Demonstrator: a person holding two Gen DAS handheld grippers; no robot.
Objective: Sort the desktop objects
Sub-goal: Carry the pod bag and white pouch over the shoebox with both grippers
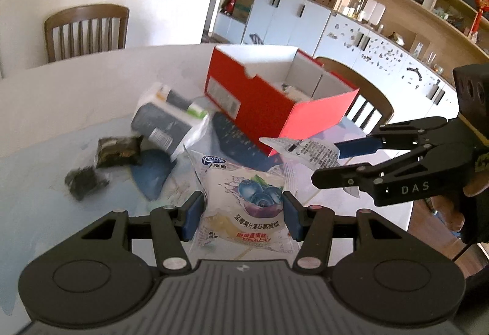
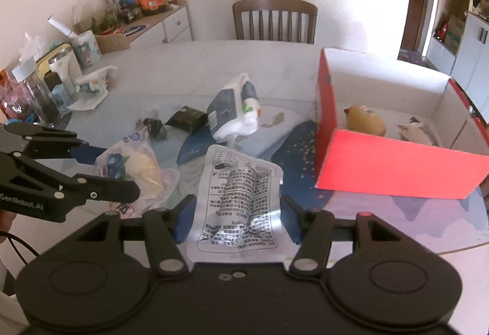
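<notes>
Together, two hand-held tools each carried a snack packet above a cluttered desk [image 2: 214, 66]. From its own camera, the left tool [image 1: 243, 214] was clenched on a blueberry cake packet [image 1: 244, 200], its blue pads pressing the wrapper from both sides; the same packet [image 2: 131, 163] showed in the right camera, held clear of the desk in the left tool [image 2: 122, 170]. The right tool [image 2: 235, 219] gripped a white printed pouch [image 2: 238, 197] by its sides, text facing the lens, and from the left camera the pouch [image 1: 305, 150] sat between the right tool's [image 1: 327, 163] fingers, just in front of a red box [image 1: 253, 96]. That box [image 2: 397, 170] stood open on the desk to the right, white inside, with a yellowish round item [image 2: 365, 121] and a grey-and-white item [image 2: 417, 130] lying in it. Left on the desk were a dark grey and white bag [image 2: 232, 112], a small black packet [image 2: 186, 118] beside it, and a crumpled dark wrapper [image 2: 152, 127] close to that; the same three appeared to the left of the box in the left camera, the bag [image 1: 165, 118], the black packet [image 1: 119, 150] and the wrapper [image 1: 85, 182]. A wooden chair [image 2: 275, 20] stood at the far side of the desk, and bottles and jars [image 2: 36, 90] crowded its left edge.
</notes>
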